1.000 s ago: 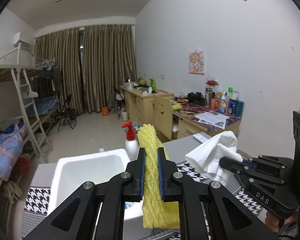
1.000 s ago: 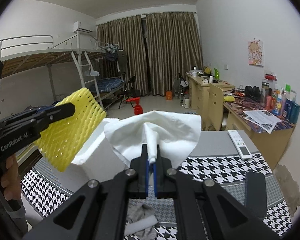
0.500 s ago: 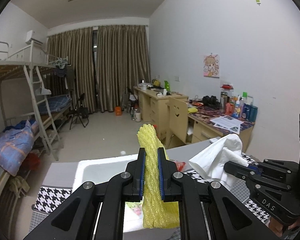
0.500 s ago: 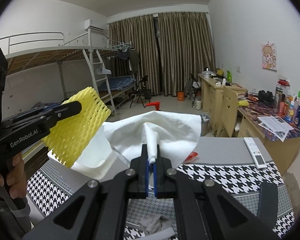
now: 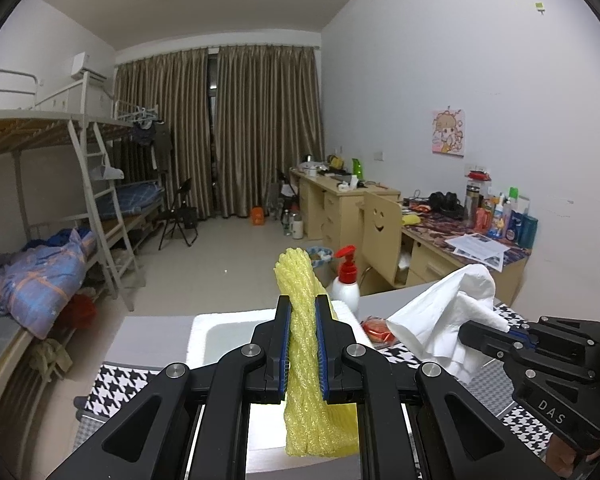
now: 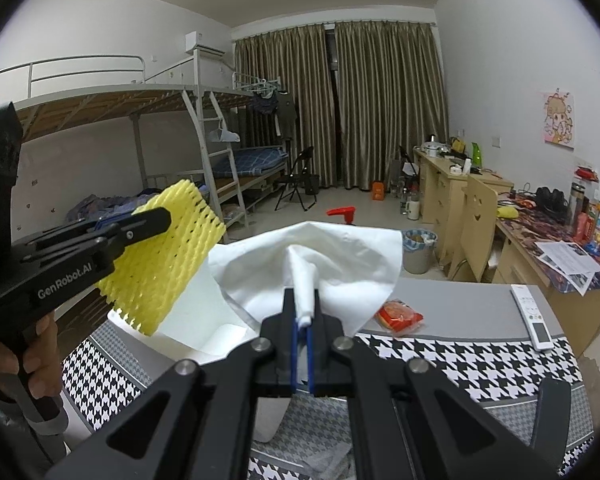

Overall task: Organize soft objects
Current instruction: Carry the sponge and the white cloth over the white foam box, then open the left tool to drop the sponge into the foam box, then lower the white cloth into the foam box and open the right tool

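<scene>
My left gripper (image 5: 302,312) is shut on a yellow foam net (image 5: 320,412), held upright above a white foam box (image 5: 224,328). The net also shows in the right wrist view (image 6: 160,264), with the left gripper (image 6: 156,220) at the left. My right gripper (image 6: 303,304) is shut on a white tissue (image 6: 332,256), held above the box's right side (image 6: 204,340). In the left wrist view the tissue (image 5: 448,312) and right gripper (image 5: 472,330) are at the right.
The table has a houndstooth cloth (image 6: 460,356). On it lie a red snack packet (image 6: 398,314), a white remote (image 6: 534,316) and a grey cloth (image 6: 312,460). A white pump bottle with a red top (image 5: 346,280) stands behind the box.
Both grippers have risen with their loads, and the views tilt upward. The box and table sit lower in both views. The pump bottle is back in sight behind the box.
</scene>
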A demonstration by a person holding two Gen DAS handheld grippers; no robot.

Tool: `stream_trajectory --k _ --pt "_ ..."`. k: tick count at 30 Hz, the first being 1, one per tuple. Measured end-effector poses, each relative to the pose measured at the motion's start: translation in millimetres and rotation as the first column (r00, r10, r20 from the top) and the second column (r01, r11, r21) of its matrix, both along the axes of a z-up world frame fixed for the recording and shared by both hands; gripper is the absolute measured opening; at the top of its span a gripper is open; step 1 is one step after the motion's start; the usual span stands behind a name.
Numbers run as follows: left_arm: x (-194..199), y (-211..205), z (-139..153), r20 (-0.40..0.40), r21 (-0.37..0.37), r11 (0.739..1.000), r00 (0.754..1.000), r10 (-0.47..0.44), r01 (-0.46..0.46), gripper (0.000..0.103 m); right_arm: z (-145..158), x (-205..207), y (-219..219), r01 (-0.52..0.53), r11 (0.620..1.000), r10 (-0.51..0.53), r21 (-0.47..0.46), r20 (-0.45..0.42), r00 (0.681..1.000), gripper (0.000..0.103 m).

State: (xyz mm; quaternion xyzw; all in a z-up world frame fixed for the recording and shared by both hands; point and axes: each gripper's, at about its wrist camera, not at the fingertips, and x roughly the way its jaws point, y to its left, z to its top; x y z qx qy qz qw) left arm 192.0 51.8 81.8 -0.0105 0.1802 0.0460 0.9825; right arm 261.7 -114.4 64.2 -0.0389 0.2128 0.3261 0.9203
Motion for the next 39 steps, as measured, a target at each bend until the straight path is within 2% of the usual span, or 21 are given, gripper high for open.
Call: stream_trajectory --k 10,12,14,16,21,23,25,32,39 --pt "12.7 13.8 -10.5 -0.043 -0.017 0.999 0.998 0.038 -0.039 0.014 0.2 2.2 15.3 -0.020 1.000 0.020 -0.020 0.000 1.000 0.006" --pt "18.5 14.7 -15.3 -0.071 -0.013 0.999 0.997 0.040 -0.041 0.025 -0.6 2.8 16.4 -0.016 1.000 0.016 -0.024 -0.001 1.000 0.006" --pt "21.0 18.1 -18.8 -0.084 -0.025 0.999 0.995 0.043 -0.045 0.053 -0.6 3.1 17.0 -0.013 1.000 0.013 -0.026 0.001 1.000 0.006" --pt "19.4 22.9 -19.3 -0.073 -0.036 0.997 0.995 0.066 -0.068 0.065 -0.3 3.1 18.1 -0.010 1.000 0.010 -0.027 0.002 1.000 0.006" --pt "13.0 31.2 -16.3 -0.049 -0.047 0.994 0.995 0.092 -0.094 0.078 -0.6 2.6 21.9 -0.015 0.999 0.015 -0.032 0.000 1.000 0.006" --pt "9.5 33.5 -14.8 -0.036 -0.047 0.994 0.994 0.102 -0.104 0.089 -1.2 3.0 25.5 -0.020 0.999 0.020 -0.038 -0.001 1.000 0.006" --pt "5.9 37.2 -12.8 -0.021 -0.049 0.991 0.992 0.123 -0.124 0.093 -1.4 2.7 29.1 -0.029 0.999 0.029 -0.043 -0.002 1.000 0.006" --pt "-5.0 44.4 -9.6 0.005 -0.035 0.988 0.989 0.148 -0.147 0.100 -0.4 4.7 42.2 -0.053 0.997 0.053 -0.056 -0.004 0.999 0.006" --pt "-18.1 55.4 -7.6 0.028 -0.035 0.987 0.987 0.160 -0.159 0.101 -0.2 3.3 52.1 -0.075 0.995 0.075 -0.068 -0.002 0.997 0.006"
